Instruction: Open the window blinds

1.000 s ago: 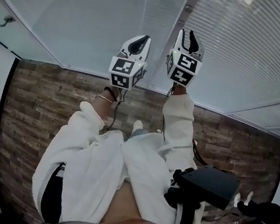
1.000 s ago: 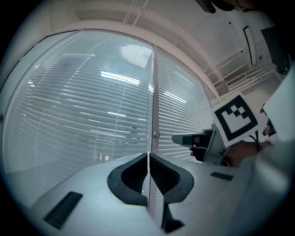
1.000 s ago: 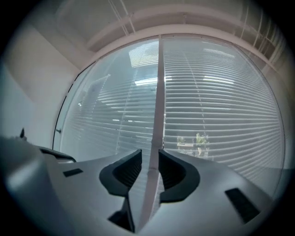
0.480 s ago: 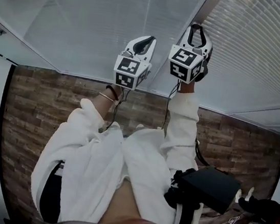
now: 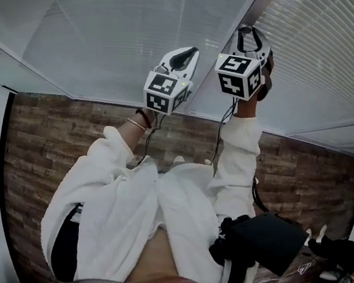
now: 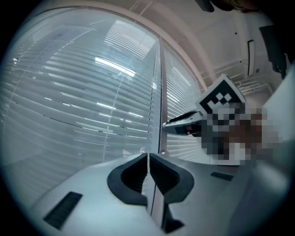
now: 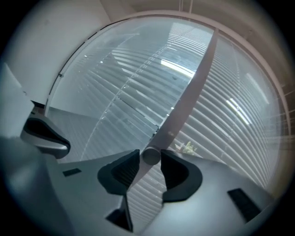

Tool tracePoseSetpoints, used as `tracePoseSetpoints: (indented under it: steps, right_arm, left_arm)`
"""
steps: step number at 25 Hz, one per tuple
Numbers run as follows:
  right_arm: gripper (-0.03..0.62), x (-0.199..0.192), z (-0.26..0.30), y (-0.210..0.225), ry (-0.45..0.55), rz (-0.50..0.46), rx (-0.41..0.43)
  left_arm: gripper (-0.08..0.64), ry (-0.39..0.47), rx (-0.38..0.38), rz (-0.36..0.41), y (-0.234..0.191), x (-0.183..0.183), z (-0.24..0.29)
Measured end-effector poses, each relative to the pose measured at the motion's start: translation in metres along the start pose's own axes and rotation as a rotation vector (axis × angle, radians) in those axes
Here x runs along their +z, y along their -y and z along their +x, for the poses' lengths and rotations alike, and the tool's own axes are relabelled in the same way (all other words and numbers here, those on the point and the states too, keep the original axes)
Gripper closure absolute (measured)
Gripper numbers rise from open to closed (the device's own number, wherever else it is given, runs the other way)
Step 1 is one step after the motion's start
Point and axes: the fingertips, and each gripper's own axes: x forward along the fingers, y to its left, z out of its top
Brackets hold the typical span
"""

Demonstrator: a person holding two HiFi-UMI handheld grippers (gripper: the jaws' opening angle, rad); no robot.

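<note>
Head view steeply downward; gripper views close-up; all share blinds [image 5: 103, 16].

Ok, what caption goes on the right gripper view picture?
Right gripper, jaws just opened wider, with the round knob on the window post between them.

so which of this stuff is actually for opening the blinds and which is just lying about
For the job:
window blinds
round knob on the frame strip
right claw, jaws just been opening, knob between them
left claw, shut, empty

Lying about:
black box
plank floor
</note>
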Motion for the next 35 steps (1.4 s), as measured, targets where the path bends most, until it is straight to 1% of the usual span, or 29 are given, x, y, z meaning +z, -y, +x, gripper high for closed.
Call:
tracePoseSetpoints:
  steps: [2, 5, 6, 8, 9, 10, 11, 12, 15, 16, 17, 18, 19, 22, 23, 24, 25, 26, 27, 28, 29, 31, 32, 33, 34, 35]
  right_arm:
    - [0.422, -0.002, 0.003, -0.002, -0.015, -0.037, 0.003]
    - [0.424, -0.003, 0.01, 0.002, -0.012, -0.097, -0.049]
    - [0.457, -0.002, 0.011, 0.002, -0.002, -0.099, -0.054]
    - [0.459, -0.001, 0.011, 0.002, 0.011, -0.07, -0.049]
    - [0.46, -0.001, 0.01, 0.003, 0.022, -0.018, -0.042]
    - [0.46, -0.001, 0.01, 0.005, 0.042, 0.077, -0.032]
    - [0.462, -0.002, 0.01, 0.008, 0.072, 0.22, -0.018]
    - [0.462, -0.003, 0.011, 0.012, 0.11, 0.406, 0.001]
    - [0.463, -0.012, 0.009, 0.019, 0.228, 1.063, 0.069]
    - [0.463, -0.013, 0.009, 0.02, 0.254, 1.21, 0.081]
    - [0.463, -0.013, 0.009, 0.021, 0.261, 1.251, 0.084]
    - [0.462, -0.013, 0.009, 0.02, 0.245, 1.169, 0.076]
    - [0.462, -0.013, 0.009, 0.016, 0.203, 0.983, 0.061]
    - [0.462, -0.017, 0.013, 0.005, 0.018, 0.218, -0.029]
    - [0.462, -0.018, 0.015, 0.003, -0.026, -0.007, -0.071]
    - [0.462, -0.019, 0.017, 0.003, -0.055, -0.182, -0.107]
    - [0.462, -0.019, 0.018, 0.003, -0.068, -0.283, -0.128]
    - [0.462, -0.018, 0.018, 0.003, -0.067, -0.303, -0.128]
    - [0.465, -0.017, 0.018, 0.003, -0.053, -0.246, -0.112]
    - [0.469, -0.017, 0.017, 0.003, -0.029, -0.127, -0.085]
    - [0.472, -0.017, 0.016, 0.003, 0.004, 0.04, -0.052]
    - [0.476, -0.019, 0.016, 0.004, 0.084, 0.443, 0.012]
    - [0.476, -0.021, 0.017, 0.005, 0.118, 0.608, 0.03]
    - [0.476, -0.021, 0.017, 0.006, 0.135, 0.685, 0.029]
    - [0.476, -0.022, 0.017, 0.007, 0.13, 0.641, 0.001]
    - [0.474, -0.021, 0.016, 0.008, 0.102, 0.478, -0.052]
  left_arm:
    - [0.558, -0.003, -0.004, 0.0, 0.001, -0.002, 0.001]
    - [0.558, -0.011, -0.008, 0.006, 0.004, -0.005, 0.006]
    - [0.558, -0.01, -0.007, 0.01, 0.004, -0.004, 0.007]
    - [0.558, -0.009, -0.002, 0.014, 0.004, -0.004, 0.006]
    - [0.558, -0.007, 0.001, 0.013, 0.003, -0.003, 0.005]
    - [0.557, -0.003, 0.004, 0.013, 0.001, -0.003, 0.005]
    - [0.558, 0.0, 0.007, 0.012, 0.0, -0.003, 0.006]
    - [0.557, 0.002, 0.011, 0.012, -0.002, -0.003, 0.005]
    - [0.557, -0.002, 0.016, 0.015, -0.007, -0.006, 0.001]
    - [0.558, -0.004, 0.013, 0.015, -0.009, -0.008, 0.0]
    - [0.558, -0.006, 0.01, 0.014, -0.01, -0.009, 0.0]
    - [0.557, -0.006, 0.009, 0.012, -0.01, -0.008, 0.0]
    - [0.558, -0.006, 0.007, 0.012, -0.011, -0.007, 0.0]
    - [0.558, -0.005, -0.005, 0.016, -0.012, -0.004, 0.002]
    - [0.558, -0.003, -0.012, 0.014, -0.012, -0.005, 0.005]
    - [0.558, -0.002, -0.019, 0.01, -0.011, -0.006, 0.007]
    - [0.558, -0.002, -0.026, 0.006, -0.01, -0.007, 0.009]
    - [0.558, -0.003, -0.033, 0.001, -0.008, -0.008, 0.01]
    - [0.558, -0.002, -0.04, -0.002, -0.005, -0.009, 0.011]
    - [0.557, -0.001, -0.045, -0.002, -0.001, -0.009, 0.011]
    - [0.558, -0.002, -0.049, -0.002, 0.002, -0.009, 0.011]
    - [0.558, -0.006, -0.057, 0.001, 0.006, -0.011, 0.011]
    - [0.557, -0.009, -0.059, 0.002, 0.006, -0.012, 0.012]
    - [0.558, -0.01, -0.057, 0.003, 0.005, -0.012, 0.012]
    - [0.558, -0.011, -0.054, 0.003, 0.003, -0.011, 0.011]
    - [0.558, -0.01, -0.052, 0.004, 0.002, -0.01, 0.01]
